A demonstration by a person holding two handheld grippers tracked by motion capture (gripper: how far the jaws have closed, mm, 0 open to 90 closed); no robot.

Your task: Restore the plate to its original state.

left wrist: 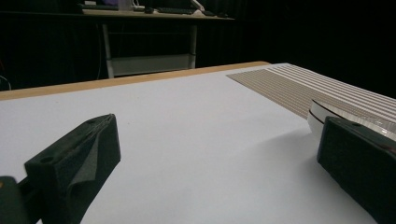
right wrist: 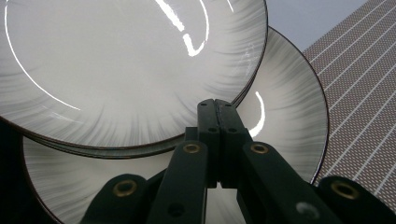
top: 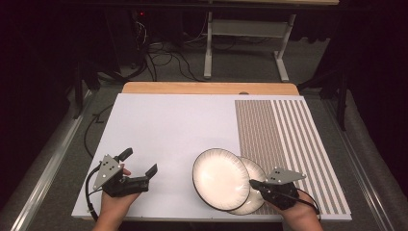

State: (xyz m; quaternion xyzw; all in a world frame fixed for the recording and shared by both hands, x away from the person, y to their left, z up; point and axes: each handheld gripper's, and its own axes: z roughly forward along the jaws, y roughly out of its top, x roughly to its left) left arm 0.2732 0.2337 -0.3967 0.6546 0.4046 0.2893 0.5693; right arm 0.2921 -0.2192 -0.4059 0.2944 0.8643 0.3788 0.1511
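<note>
Two white plates with grey-streaked, dark-edged rims lie near the table's front edge. The upper plate (top: 220, 178) (right wrist: 121, 65) overlaps the left part of the lower plate (top: 255, 171) (right wrist: 289, 102). My right gripper (top: 251, 183) (right wrist: 215, 101) is shut, jaws pressed together, and its tip lies over the lower plate right at the upper plate's rim. My left gripper (top: 139, 162) (left wrist: 215, 135) stands open at the front left, low over the white surface, with nothing between its jaws. A plate rim (left wrist: 327, 108) shows beside its right jaw.
The white table top (top: 168, 125) has a striped panel (top: 288, 139) along its right side and a wooden edge (top: 207, 87) at the back. Beyond the table stand a metal desk frame (top: 245, 43) and floor cables (top: 163, 60).
</note>
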